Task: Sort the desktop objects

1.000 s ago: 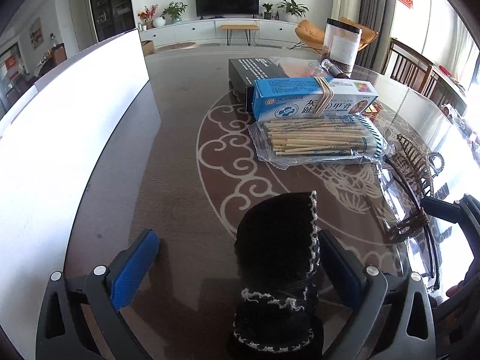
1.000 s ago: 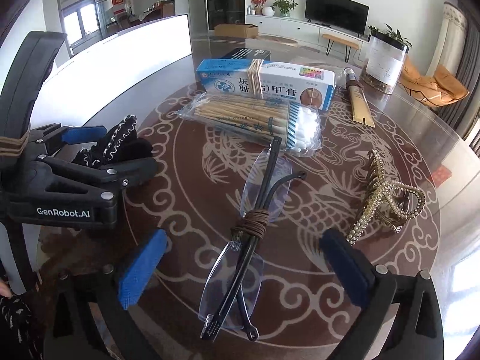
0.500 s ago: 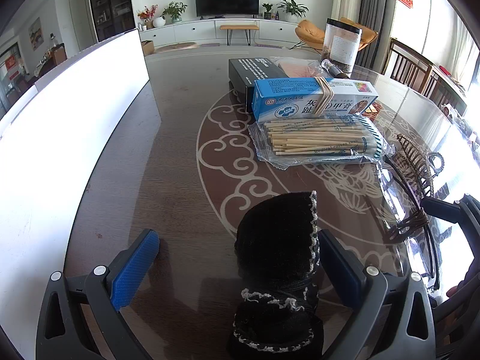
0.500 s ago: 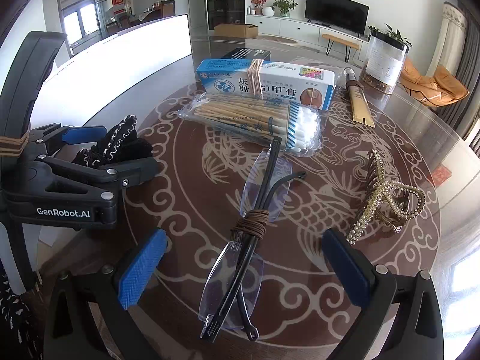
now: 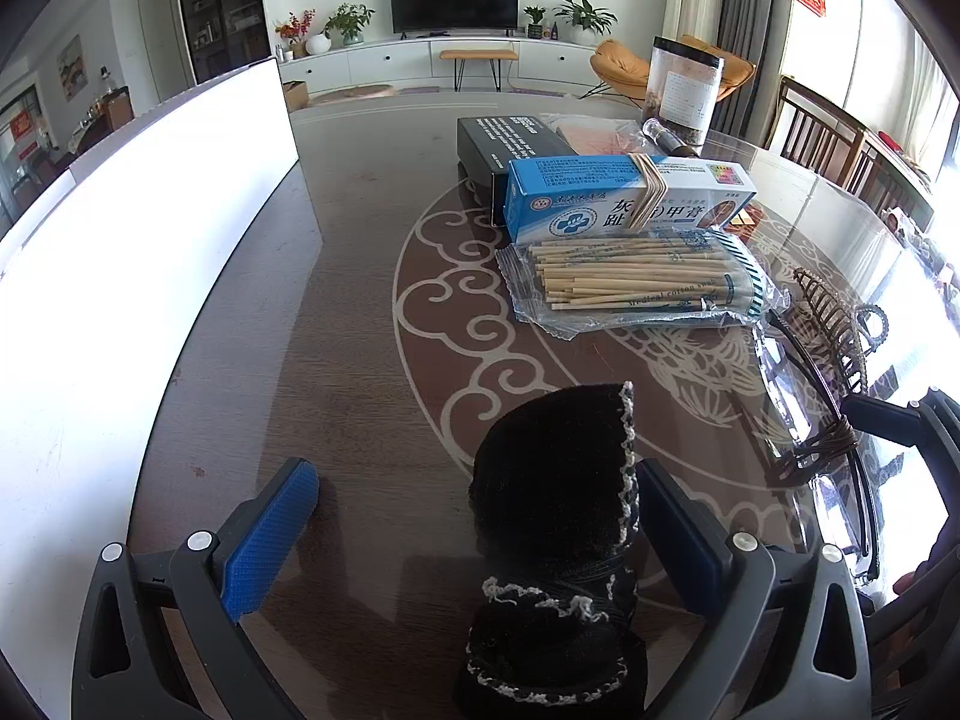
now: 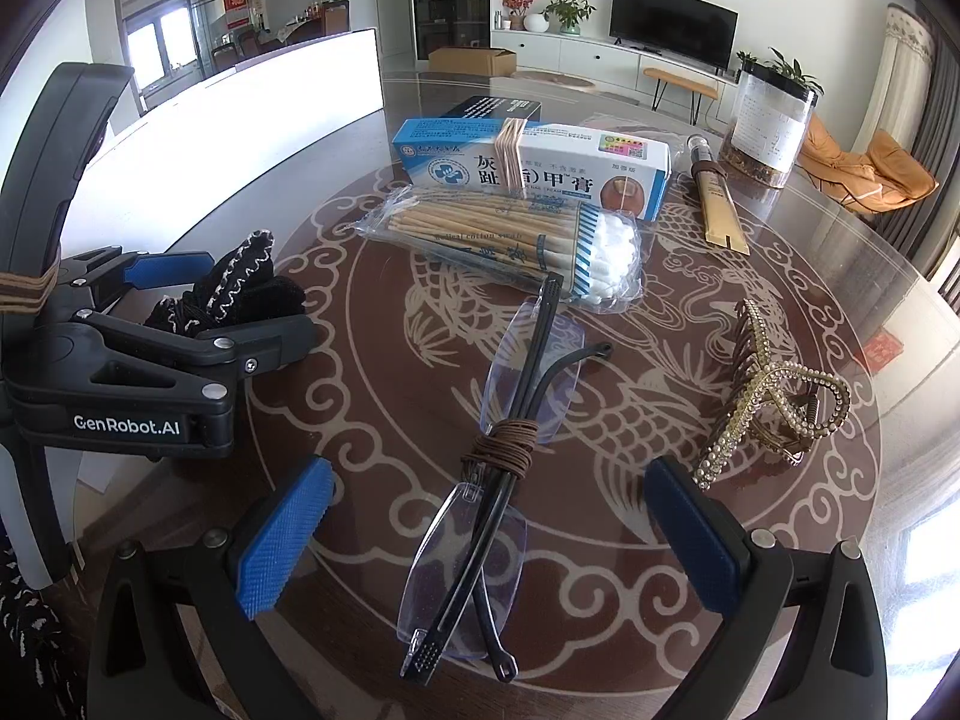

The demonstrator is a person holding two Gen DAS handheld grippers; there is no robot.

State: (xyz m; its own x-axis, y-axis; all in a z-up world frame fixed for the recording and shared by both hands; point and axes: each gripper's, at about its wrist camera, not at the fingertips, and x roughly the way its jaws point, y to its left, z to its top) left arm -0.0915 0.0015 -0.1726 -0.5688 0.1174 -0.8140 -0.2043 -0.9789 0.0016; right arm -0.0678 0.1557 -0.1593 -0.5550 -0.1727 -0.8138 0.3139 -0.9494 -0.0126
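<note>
A black knitted piece with white trim lies on the table between the fingers of my left gripper, resting against the right finger; the jaws are wide apart. The right wrist view shows the same left gripper at the left with the knit in it. My right gripper is open, its fingers on either side of folded rimless glasses tied with a brown cord. A gold hair claw lies just right of them. Behind are a pack of cotton swabs and a blue ointment box.
A black box and a clear jar stand at the back. A gold tube lies right of the blue box. A tall white panel runs along the left. The round glass-topped table ends close on the right.
</note>
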